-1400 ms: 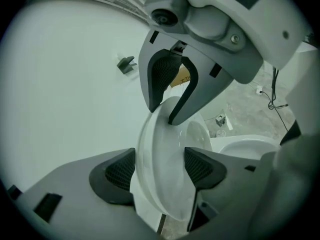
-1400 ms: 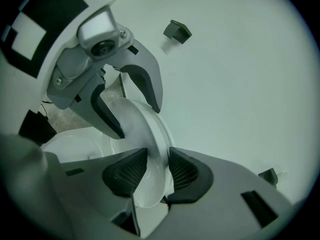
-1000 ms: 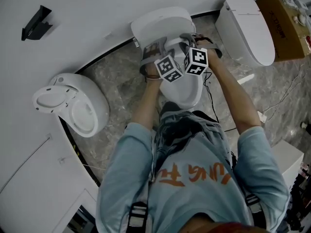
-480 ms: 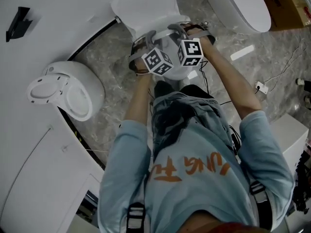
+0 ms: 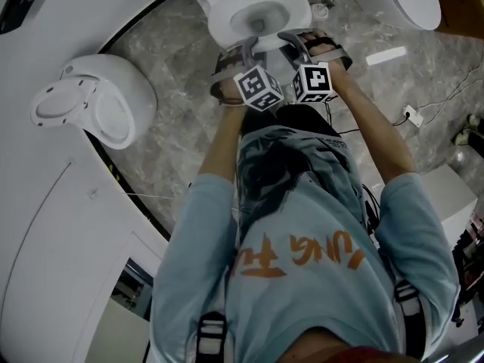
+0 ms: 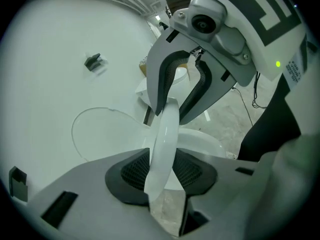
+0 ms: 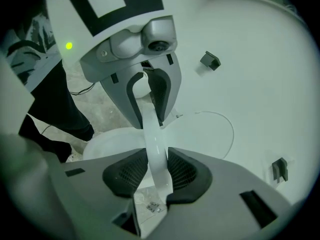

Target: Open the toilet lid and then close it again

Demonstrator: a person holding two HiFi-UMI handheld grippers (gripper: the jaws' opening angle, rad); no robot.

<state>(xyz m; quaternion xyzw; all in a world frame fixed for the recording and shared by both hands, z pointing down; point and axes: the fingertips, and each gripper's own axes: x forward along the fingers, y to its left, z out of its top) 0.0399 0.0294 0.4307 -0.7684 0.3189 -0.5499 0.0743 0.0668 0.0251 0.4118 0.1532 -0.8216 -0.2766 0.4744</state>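
Two grippers: both pinch the toilet lid (image 6: 166, 126).
Left gripper (image 6: 160, 174): jaws just closed in on it.
Right gripper (image 7: 152, 171): jaws just loosened a little, lid between.

Glossy smooth toilet lid (image 6: 163, 140), marbled floor (image 5: 175, 76)

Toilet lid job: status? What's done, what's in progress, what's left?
Done, apparently: opening; the bowl lies uncovered in the head view. In hand: left tongs and right tongs both clamp the lid by its thin edge, raised off the bowl; the left jaws have just been closing on it. Remaining: lower it fully and let go.
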